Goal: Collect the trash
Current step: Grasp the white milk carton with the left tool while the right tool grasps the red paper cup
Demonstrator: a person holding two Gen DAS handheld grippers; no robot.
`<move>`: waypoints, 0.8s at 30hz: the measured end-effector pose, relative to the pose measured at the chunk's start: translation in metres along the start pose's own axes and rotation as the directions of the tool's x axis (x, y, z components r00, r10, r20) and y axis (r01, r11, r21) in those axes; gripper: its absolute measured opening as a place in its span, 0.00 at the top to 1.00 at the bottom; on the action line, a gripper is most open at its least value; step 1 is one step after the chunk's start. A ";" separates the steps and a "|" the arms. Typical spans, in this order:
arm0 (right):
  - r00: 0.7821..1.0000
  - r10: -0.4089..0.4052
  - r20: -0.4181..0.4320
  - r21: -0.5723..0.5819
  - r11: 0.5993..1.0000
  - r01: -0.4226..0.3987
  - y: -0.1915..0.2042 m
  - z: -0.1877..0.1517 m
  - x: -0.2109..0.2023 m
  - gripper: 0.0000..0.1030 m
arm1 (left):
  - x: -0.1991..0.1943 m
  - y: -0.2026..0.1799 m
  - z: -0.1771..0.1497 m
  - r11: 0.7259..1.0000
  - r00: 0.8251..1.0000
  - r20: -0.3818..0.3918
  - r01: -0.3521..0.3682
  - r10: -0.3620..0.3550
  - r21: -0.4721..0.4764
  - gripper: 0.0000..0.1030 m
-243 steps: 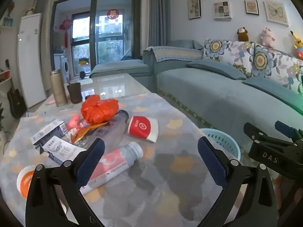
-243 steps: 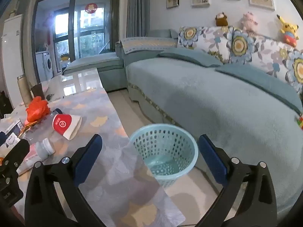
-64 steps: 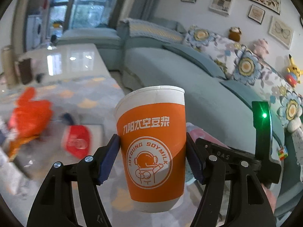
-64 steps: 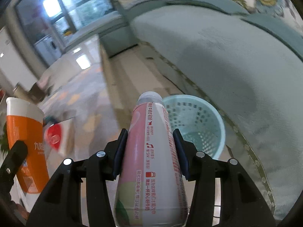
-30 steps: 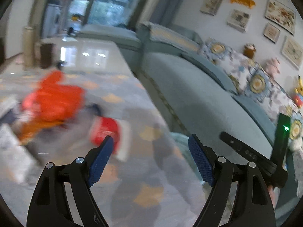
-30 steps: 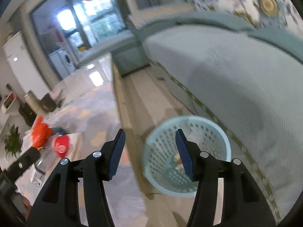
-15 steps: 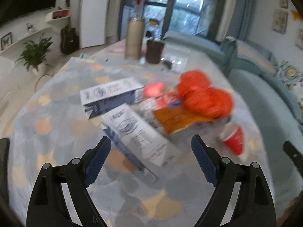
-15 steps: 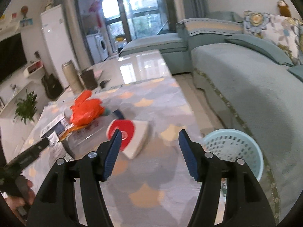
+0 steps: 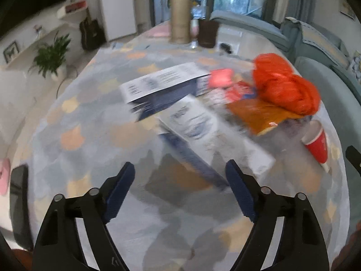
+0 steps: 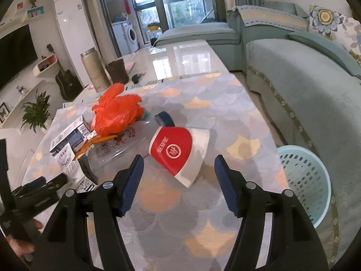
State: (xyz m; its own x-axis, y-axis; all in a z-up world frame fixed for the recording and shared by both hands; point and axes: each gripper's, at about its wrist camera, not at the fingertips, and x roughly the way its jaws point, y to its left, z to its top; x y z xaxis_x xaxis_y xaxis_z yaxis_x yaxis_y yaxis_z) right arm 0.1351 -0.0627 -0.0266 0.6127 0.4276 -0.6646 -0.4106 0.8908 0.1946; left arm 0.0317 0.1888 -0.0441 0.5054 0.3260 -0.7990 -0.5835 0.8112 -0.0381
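My left gripper (image 9: 180, 180) hangs over the patterned tablecloth (image 9: 90, 135). Its jaws are closing with nothing between them. Just beyond its fingertips lies a white and blue box (image 9: 209, 133), with a second box (image 9: 162, 83) behind it. An orange plastic bag (image 9: 284, 88) rests on an orange wrapper (image 9: 257, 113). My right gripper (image 10: 179, 174) is opening. A red and white paper cup (image 10: 178, 151) lies on its side, its white end reaching between the fingertips without touching the pads. A clear bottle (image 10: 119, 151) with a blue cap lies left of the cup.
A light blue basket (image 10: 304, 180) stands on the floor between the table's right edge and the sofa (image 10: 304, 90). A metal flask (image 10: 93, 70) and a dark cup (image 10: 117, 70) stand at the far end. A dark phone (image 9: 19, 203) lies at the near left.
The orange cup and the pink bottle held two seconds ago are gone from both grippers. Both views have swung from the basket to the table. The right gripper has come closer to the red cup.
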 end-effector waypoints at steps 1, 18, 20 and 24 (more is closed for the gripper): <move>1.000 0.001 -0.002 0.001 1.000 -0.001 0.002 0.001 0.001 0.40 | 0.000 0.014 0.000 0.999 1.000 -0.009 0.012 -0.012 -0.032 0.25; 1.000 -0.009 -0.001 0.052 0.999 0.009 -0.013 0.001 0.001 0.39 | 0.018 -0.074 -0.004 0.996 0.998 0.017 0.059 -0.060 0.070 0.15; 1.000 -0.007 -0.003 0.062 0.998 0.008 -0.016 0.001 0.002 0.39 | 0.024 -0.073 -0.001 0.998 0.999 0.016 0.040 -0.041 0.054 0.15; 1.000 0.000 -0.021 0.071 0.997 0.002 -0.018 0.002 0.008 0.38 | 0.037 -0.059 0.006 0.998 0.998 -0.040 0.052 -0.053 -0.021 0.16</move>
State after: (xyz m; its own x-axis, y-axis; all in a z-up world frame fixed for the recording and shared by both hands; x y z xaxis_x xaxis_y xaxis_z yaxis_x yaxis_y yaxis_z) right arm 0.1489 -0.0746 -0.0340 0.5985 0.4241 -0.6796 -0.3605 0.9002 0.2443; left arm 0.0886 0.1559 -0.0680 0.5094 0.2630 -0.8193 -0.5697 0.8167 -0.0921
